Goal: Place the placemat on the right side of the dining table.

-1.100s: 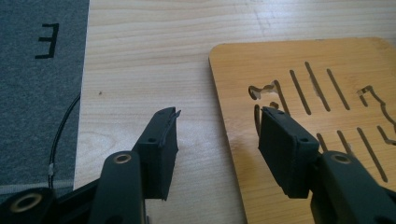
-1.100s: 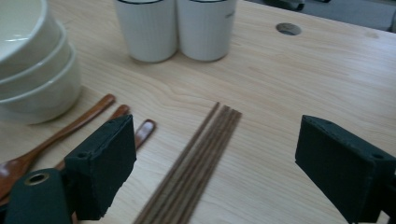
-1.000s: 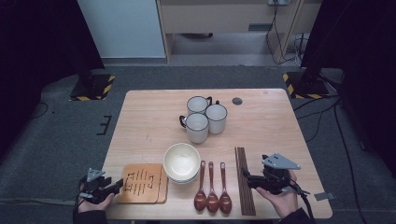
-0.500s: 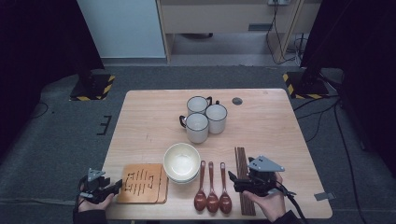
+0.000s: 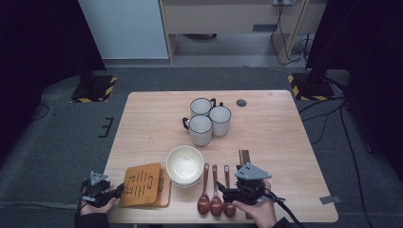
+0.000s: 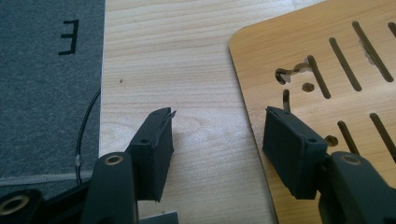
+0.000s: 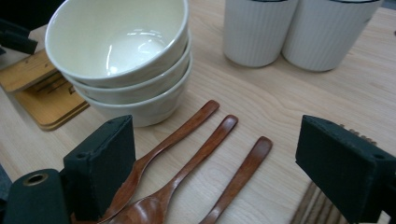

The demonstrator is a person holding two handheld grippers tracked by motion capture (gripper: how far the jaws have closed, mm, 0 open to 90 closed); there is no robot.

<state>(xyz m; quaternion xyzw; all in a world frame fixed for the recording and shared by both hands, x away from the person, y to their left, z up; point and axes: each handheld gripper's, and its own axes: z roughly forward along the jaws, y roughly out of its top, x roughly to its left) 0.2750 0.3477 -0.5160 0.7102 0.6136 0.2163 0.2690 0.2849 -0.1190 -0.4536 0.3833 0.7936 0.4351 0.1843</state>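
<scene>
The three wooden spoons [image 7: 205, 154] lie side by side on the table [image 5: 285, 142], handles pointing away from the person, just right of the stack of white bowls [image 7: 126, 70] and just left of a bundle of dark chopsticks [image 5: 244, 156]. The right tool [image 5: 227, 194] hovers low over the spoon bowls with its jaws spread wide and nothing between them; in the right gripper view the near jaw overlaps the leftmost spoon. To take one spoon cleanly, the jaws should probably straddle a single handle crosswise (the spoons lie close together, so a wide bite risks catching two) and close at mid-handle, where there is room beside the bowl stack. The left tool [image 5: 114, 192] rests at the table's near left corner, its jaws half spread and just opening further, straddling the edge of the slotted wooden trivets [image 6: 327, 70] without pressing on them. Three white mugs [image 5: 209, 118] stand well apart beyond.
</scene>
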